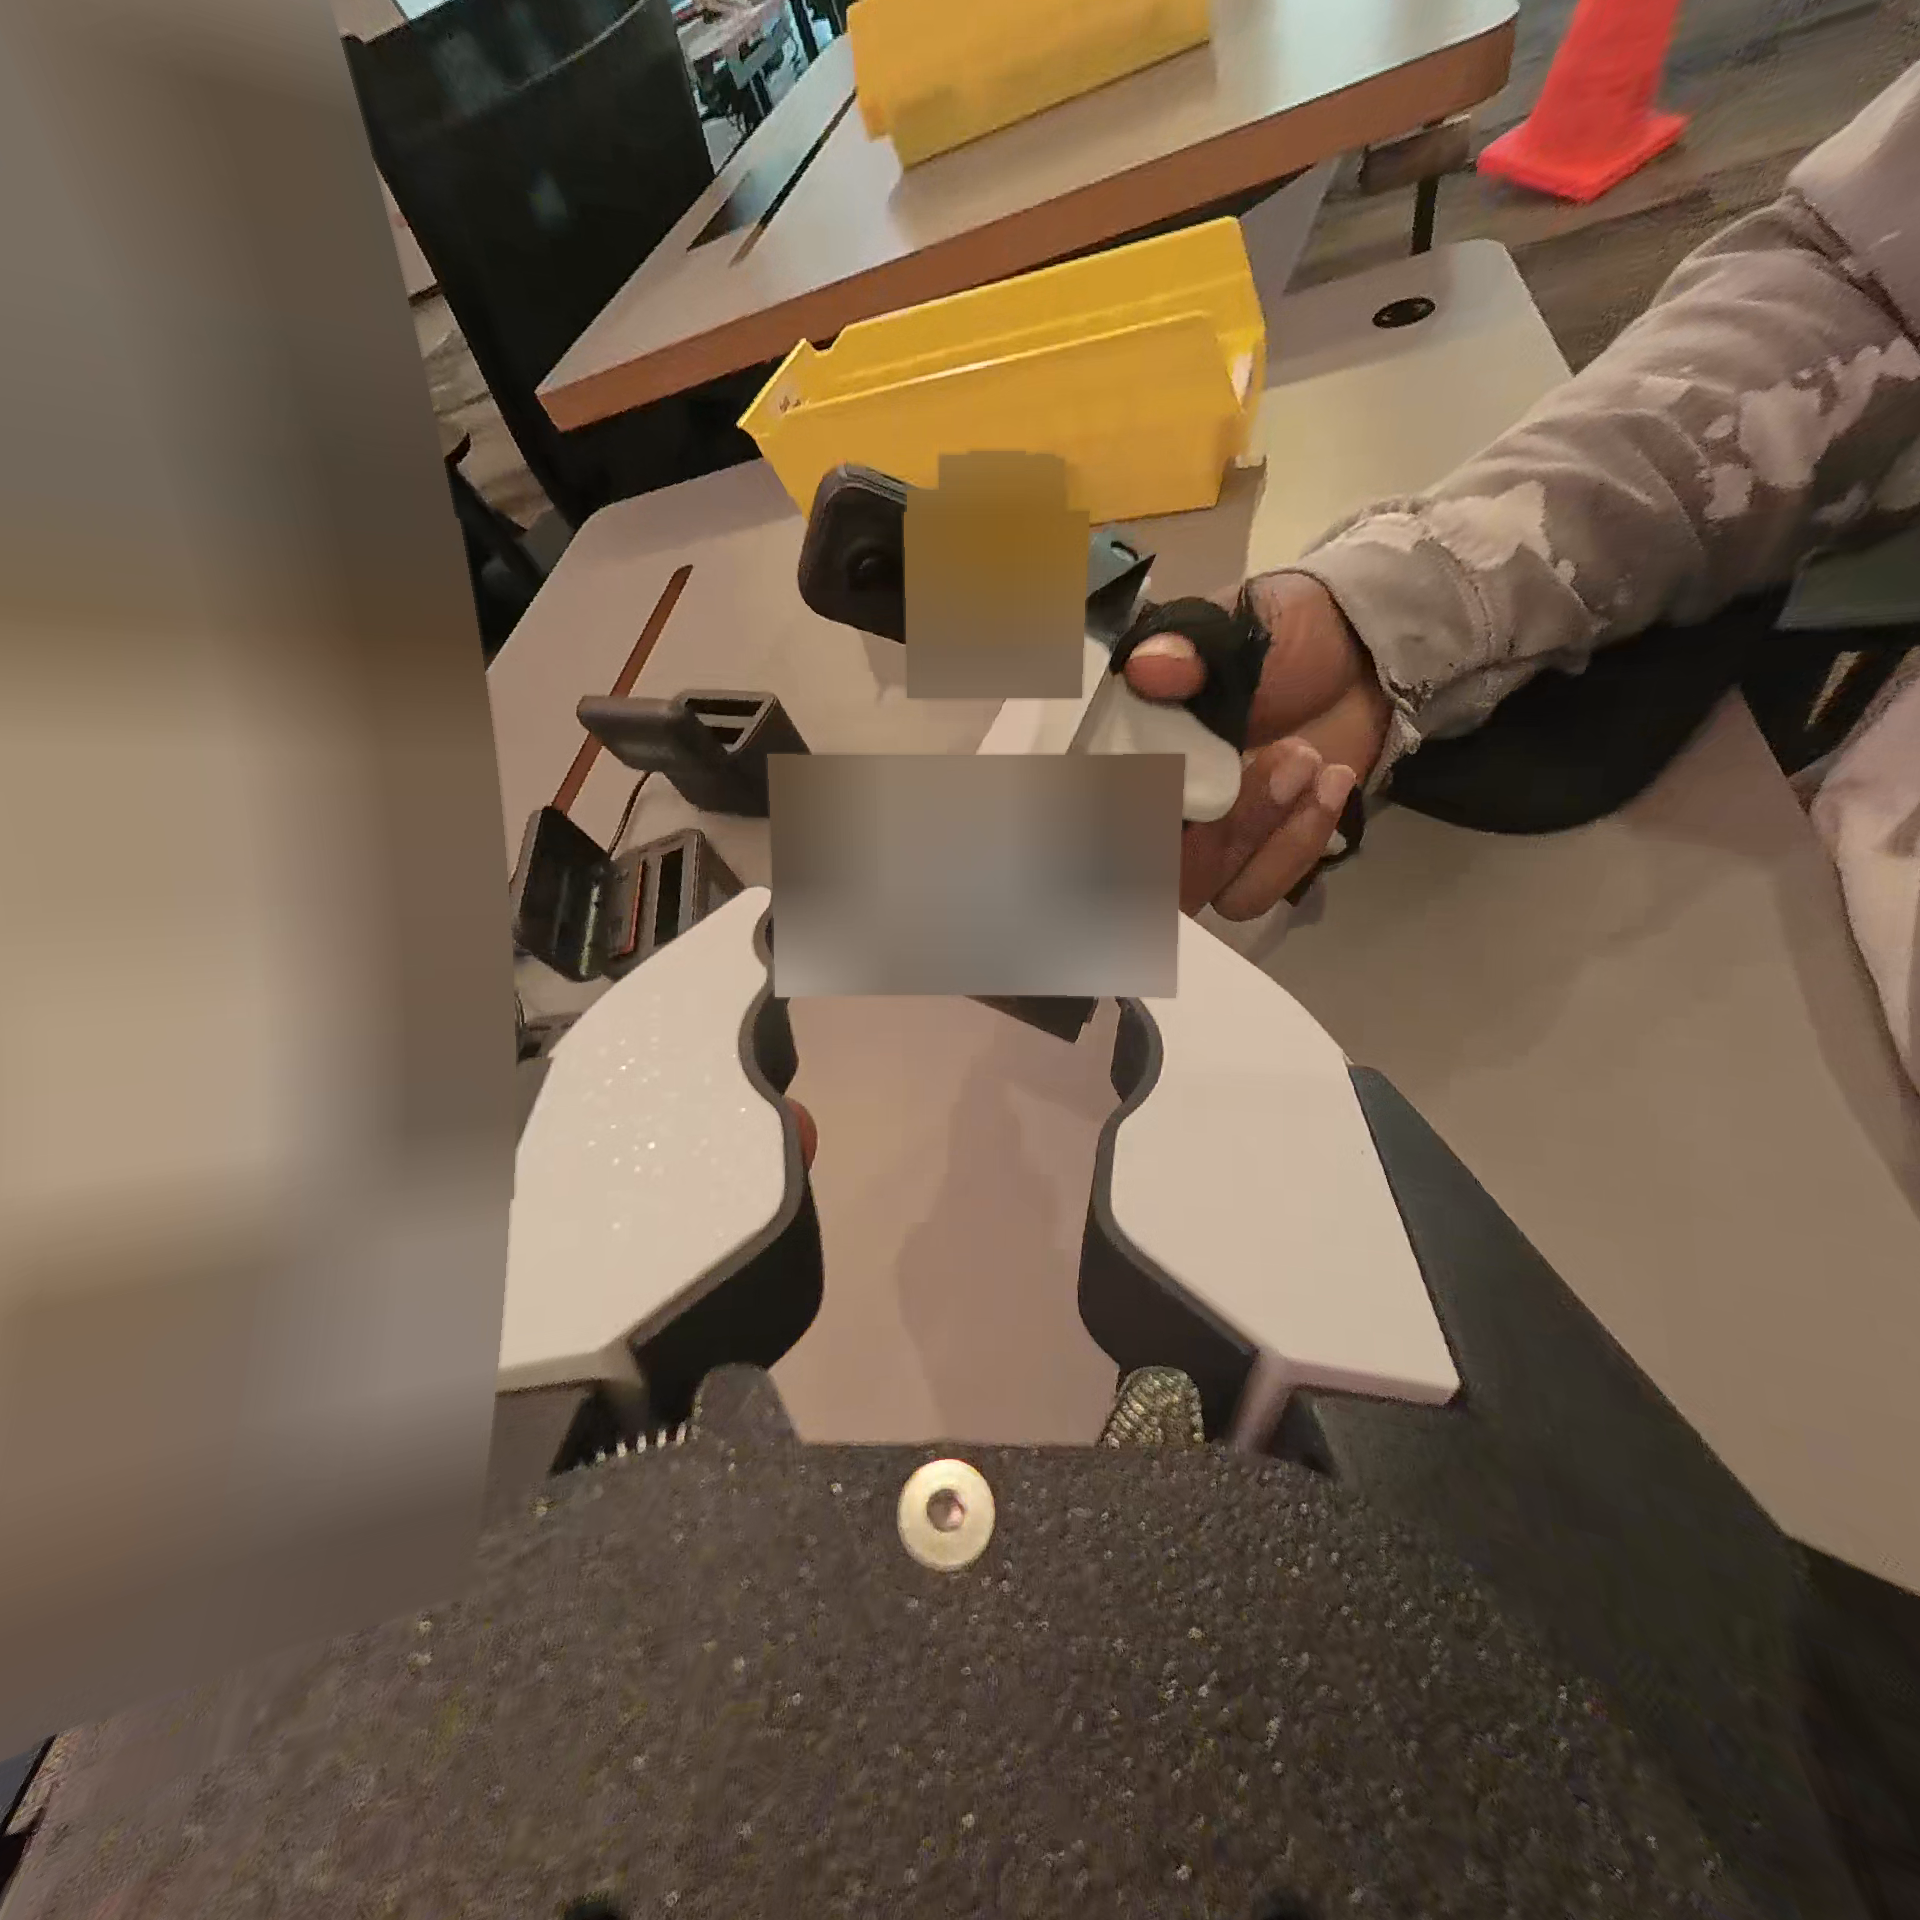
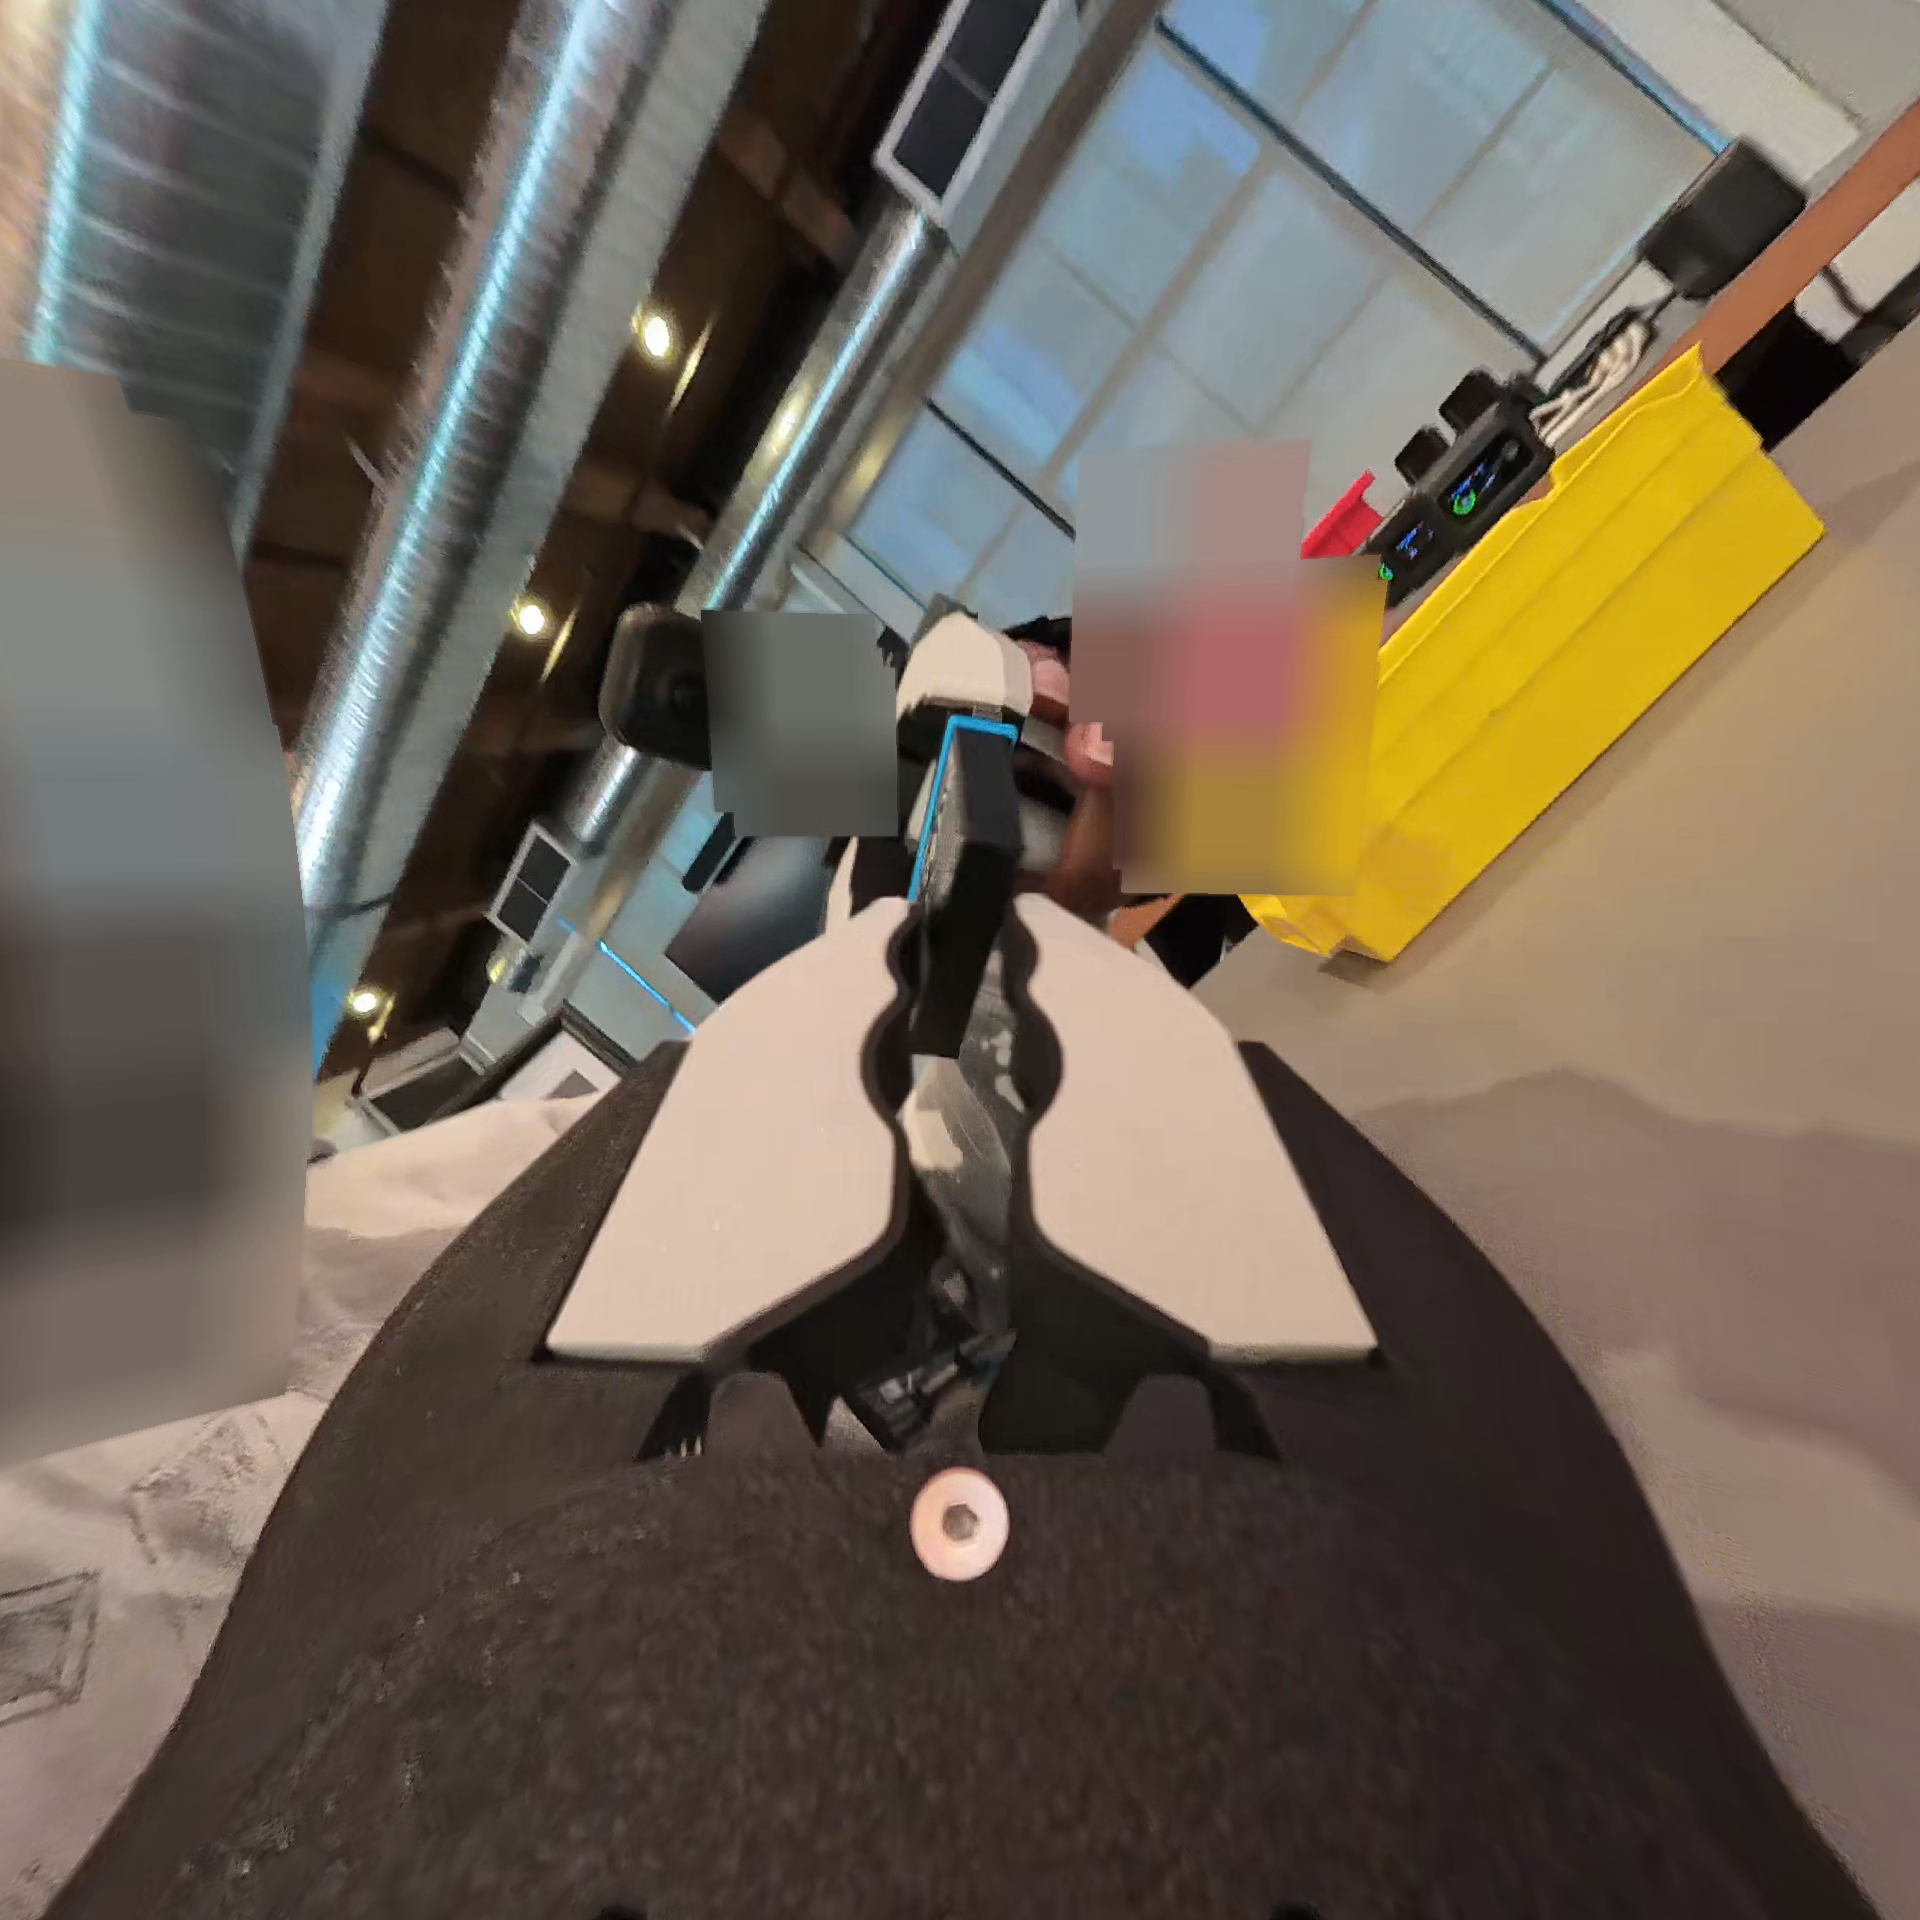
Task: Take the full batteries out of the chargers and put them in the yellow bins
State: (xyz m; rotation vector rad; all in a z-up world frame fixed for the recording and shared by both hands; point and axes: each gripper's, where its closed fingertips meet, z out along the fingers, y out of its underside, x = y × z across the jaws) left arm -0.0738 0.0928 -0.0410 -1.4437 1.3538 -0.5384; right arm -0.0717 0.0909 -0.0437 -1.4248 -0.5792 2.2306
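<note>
My right gripper (image 2: 956,935) is shut on a black battery with a blue edge (image 2: 971,800), held upright in the air and pointed toward my left gripper. My left gripper (image 1: 951,1049) is open and empty just above the grey table (image 1: 1558,1039). In the left wrist view the right gripper's body (image 1: 1164,748) is straight ahead in a person's hand (image 1: 1288,748), its tips hidden by a mosaic patch. A yellow bin (image 1: 1018,384) stands behind it and also shows in the right wrist view (image 2: 1538,665). Two black chargers (image 1: 696,748) (image 1: 592,904) lie to the left.
A second yellow bin (image 1: 997,73) stands on the far brown-edged table (image 1: 1143,197). An orange cone (image 1: 1590,94) is on the floor at the back right. More chargers with lit green lights (image 2: 1465,488) and a red bin (image 2: 1340,525) sit behind the yellow bin. A grey sleeve (image 1: 1621,499) crosses the right side.
</note>
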